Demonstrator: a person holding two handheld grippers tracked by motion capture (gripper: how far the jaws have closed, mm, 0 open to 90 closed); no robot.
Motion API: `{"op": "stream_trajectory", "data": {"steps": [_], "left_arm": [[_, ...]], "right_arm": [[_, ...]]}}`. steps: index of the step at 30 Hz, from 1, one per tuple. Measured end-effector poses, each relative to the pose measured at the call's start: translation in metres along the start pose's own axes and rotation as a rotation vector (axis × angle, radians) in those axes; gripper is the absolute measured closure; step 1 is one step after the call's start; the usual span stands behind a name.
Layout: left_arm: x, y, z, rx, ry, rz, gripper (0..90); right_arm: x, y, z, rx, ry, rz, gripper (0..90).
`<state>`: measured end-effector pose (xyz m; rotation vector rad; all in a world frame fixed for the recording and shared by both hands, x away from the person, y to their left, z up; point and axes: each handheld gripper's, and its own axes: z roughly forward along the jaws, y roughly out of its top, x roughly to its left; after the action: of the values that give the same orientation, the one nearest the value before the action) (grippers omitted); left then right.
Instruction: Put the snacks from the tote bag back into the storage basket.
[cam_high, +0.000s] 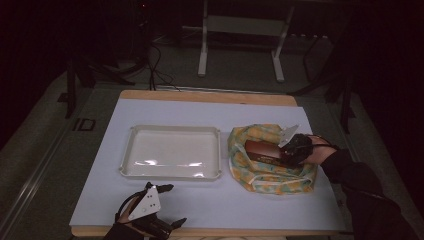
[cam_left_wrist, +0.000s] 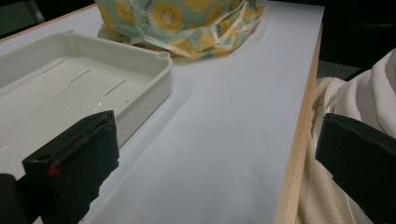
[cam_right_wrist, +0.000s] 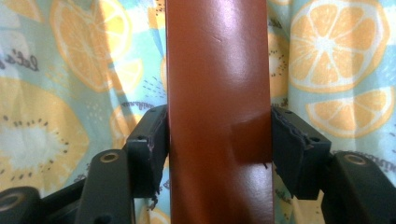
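Right gripper (cam_right_wrist: 219, 140) clamps the brown box (cam_right_wrist: 218, 93) over the fruit-print cloth (cam_high: 272, 177) at right — left gripper (cam_high: 170, 205) near, jaws wide

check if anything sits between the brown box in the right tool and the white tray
Nothing visible does. The right tool is shut on the brown box inside the fruit-print bag. Only the bag's own rim rises on the side toward the white tray, then a bare strip of table. The left tool waits open near the front edge.
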<state>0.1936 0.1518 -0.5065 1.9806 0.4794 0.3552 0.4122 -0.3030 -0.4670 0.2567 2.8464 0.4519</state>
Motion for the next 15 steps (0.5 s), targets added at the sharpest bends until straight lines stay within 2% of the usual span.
{"op": "stream_trajectory", "data": {"steps": [4, 5, 7, 9, 15], "left_arm": [[0.000, 0.000, 0.000, -0.002, -0.001, -0.001, 0.0], [0.000, 0.000, 0.000, -0.002, -0.001, -0.002, 0.0], [0.000, 0.000, 0.000, -0.002, -0.001, -0.002, 0.0], [0.000, 0.000, 0.000, -0.003, -0.001, -0.001, 0.0], [0.000, 0.000, 0.000, -0.003, -0.002, -0.001, 0.0]], "right_arm": [[0.000, 0.000, -0.002, -0.007, -0.002, -0.011, 42.0], [0.000, 0.000, -0.005, -0.020, 0.014, -0.014, 42.3], [0.000, 0.000, -0.006, -0.023, 0.014, -0.009, 42.4], [-0.002, -0.001, -0.012, -0.046, 0.012, -0.005, 42.7], [-0.003, 0.000, -0.024, -0.065, 0.021, -0.007, 42.9]]}}
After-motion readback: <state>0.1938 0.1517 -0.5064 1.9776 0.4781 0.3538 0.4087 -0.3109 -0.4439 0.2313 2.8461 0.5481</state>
